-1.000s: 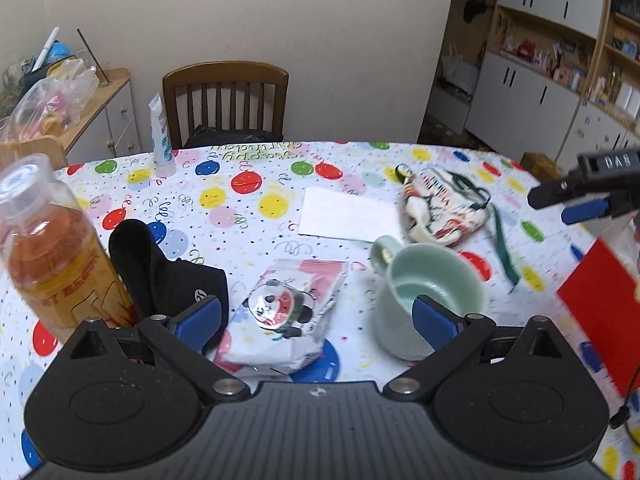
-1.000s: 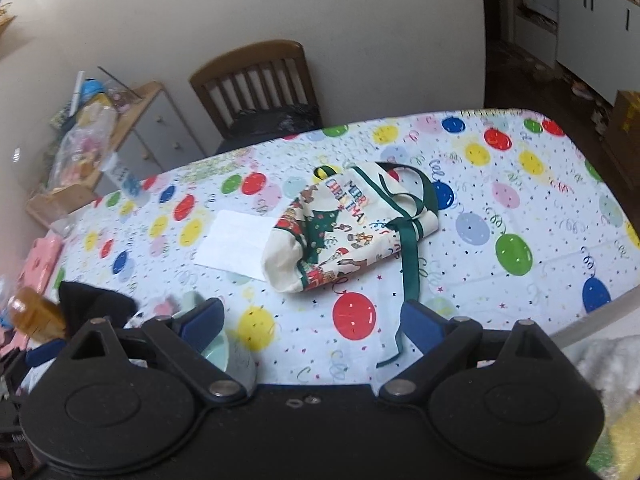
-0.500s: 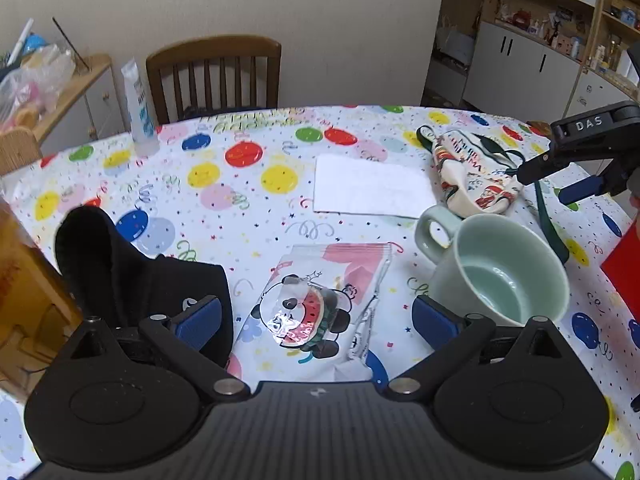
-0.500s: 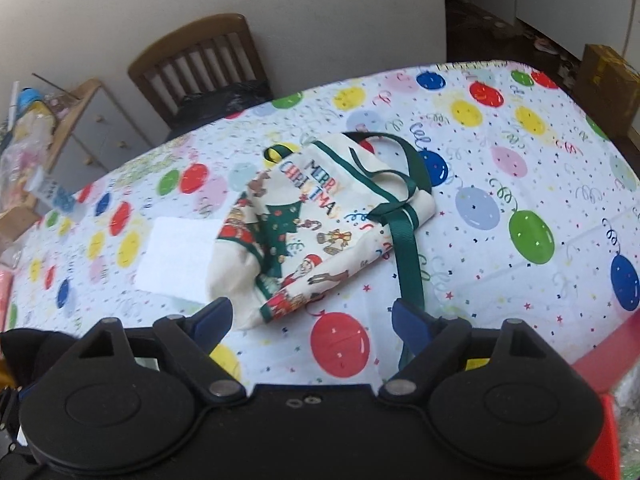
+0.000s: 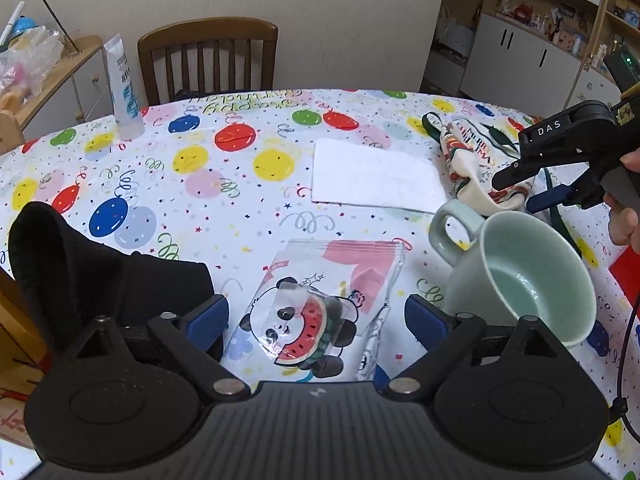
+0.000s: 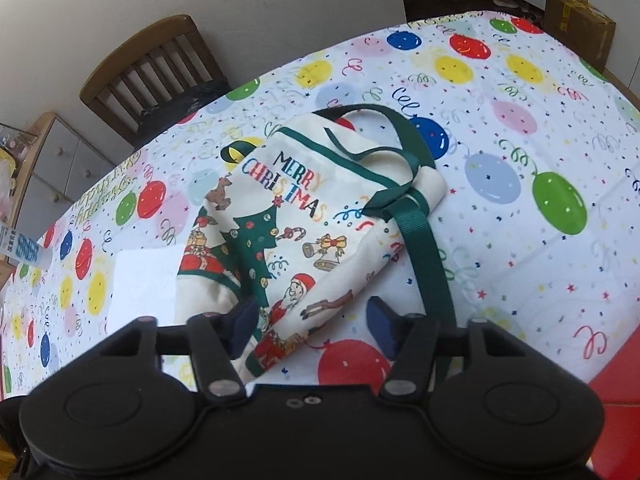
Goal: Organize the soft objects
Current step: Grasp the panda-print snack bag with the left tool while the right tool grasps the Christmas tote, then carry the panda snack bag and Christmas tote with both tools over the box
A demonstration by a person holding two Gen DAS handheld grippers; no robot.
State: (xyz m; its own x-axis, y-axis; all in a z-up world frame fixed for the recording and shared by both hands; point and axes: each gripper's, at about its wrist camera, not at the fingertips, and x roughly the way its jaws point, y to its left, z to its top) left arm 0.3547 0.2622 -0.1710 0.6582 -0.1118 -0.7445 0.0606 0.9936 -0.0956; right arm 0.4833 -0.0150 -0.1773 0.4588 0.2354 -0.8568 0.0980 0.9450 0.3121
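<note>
A panda-print soft packet point(image 5: 320, 304) lies flat on the balloon tablecloth point(image 5: 224, 200), between the fingers of my left gripper point(image 5: 316, 320). Its jaws are closing a little and the pads stand clear of the packet. A black cloth point(image 5: 100, 276) sits bunched just left of the left finger. Further right lies a "Merry Christmas" fabric bag point(image 6: 304, 216) with green straps point(image 6: 420, 240). My right gripper point(image 6: 314, 322) hangs over the bag's near corner with its jaws closing. That corner is between the pads, and the right pad is apart from it. The left wrist view shows the right gripper point(image 5: 518, 192) over the bag point(image 5: 472, 160).
A pale green mug point(image 5: 520, 276) stands right beside the left gripper's right finger. A white napkin point(image 5: 372, 176) lies mid-table and a tube point(image 5: 124, 88) stands at the far edge before a wooden chair point(image 5: 208, 60). Something red point(image 6: 616, 400) sits at the table's near right.
Both grippers have come down and closer to the table. The right jaws have narrowed around the bag's corner. The left gripper now straddles the panda packet.
</note>
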